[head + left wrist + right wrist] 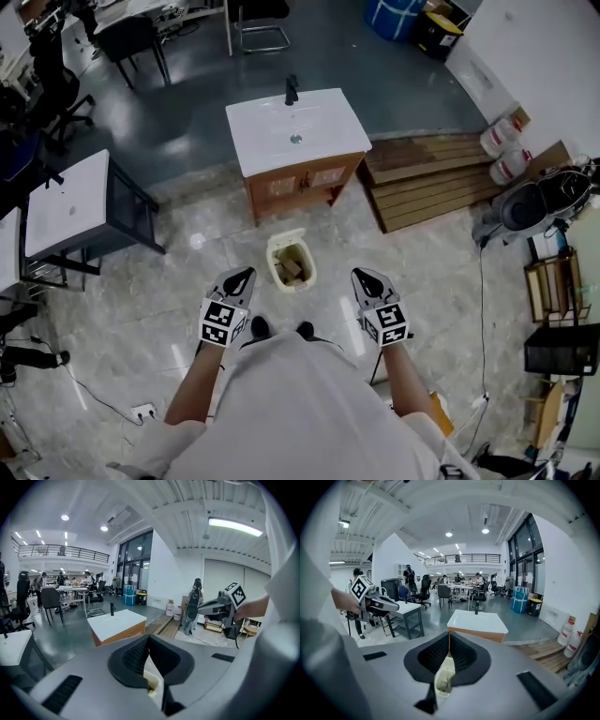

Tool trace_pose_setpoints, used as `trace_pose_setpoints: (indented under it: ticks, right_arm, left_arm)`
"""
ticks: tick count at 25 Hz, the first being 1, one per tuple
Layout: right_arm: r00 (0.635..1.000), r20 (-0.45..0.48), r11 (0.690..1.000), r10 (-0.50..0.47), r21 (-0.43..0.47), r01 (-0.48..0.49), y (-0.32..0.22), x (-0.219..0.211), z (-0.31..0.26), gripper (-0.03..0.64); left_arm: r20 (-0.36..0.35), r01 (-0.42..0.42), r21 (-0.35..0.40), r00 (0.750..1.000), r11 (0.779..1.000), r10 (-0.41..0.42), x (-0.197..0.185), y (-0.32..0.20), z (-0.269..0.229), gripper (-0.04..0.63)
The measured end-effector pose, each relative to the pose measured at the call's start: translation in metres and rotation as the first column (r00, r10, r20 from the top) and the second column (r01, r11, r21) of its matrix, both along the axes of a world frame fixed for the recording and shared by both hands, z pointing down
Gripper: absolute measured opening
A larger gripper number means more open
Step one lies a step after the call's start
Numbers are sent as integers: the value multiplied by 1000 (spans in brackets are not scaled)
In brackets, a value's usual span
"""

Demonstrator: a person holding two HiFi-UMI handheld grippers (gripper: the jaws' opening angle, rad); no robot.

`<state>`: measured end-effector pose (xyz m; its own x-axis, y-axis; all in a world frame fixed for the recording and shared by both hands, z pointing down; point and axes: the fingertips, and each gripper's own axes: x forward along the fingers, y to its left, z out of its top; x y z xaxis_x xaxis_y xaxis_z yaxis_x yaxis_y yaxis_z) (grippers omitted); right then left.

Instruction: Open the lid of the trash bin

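1. Your left gripper (247, 275) and right gripper (360, 275) hover, both jaws clenched on nothing.
2. The trash bin (272, 259) sits on the floor (187, 272) between them, before the sink cabinet (309, 173).
3. Its lid (286, 234) looks already up and the contents show, so little seems left.

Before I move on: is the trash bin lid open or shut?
Open. The head view looks straight into the trash bin, brownish contents showing, with the lid tipped back at its far edge.
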<state>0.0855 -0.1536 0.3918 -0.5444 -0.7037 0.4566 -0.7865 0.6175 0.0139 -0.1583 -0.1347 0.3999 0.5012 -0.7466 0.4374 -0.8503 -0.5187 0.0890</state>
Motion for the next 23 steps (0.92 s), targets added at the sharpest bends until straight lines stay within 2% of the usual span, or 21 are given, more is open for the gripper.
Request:
trace_pose_setpoints:
  ticks: [23]
  right_arm:
    - [999, 30, 999, 27, 32, -28, -4, -5, -13, 34]
  left_arm:
    - [-19, 7, 19, 1000, 1000, -6, -5, -7, -7, 18]
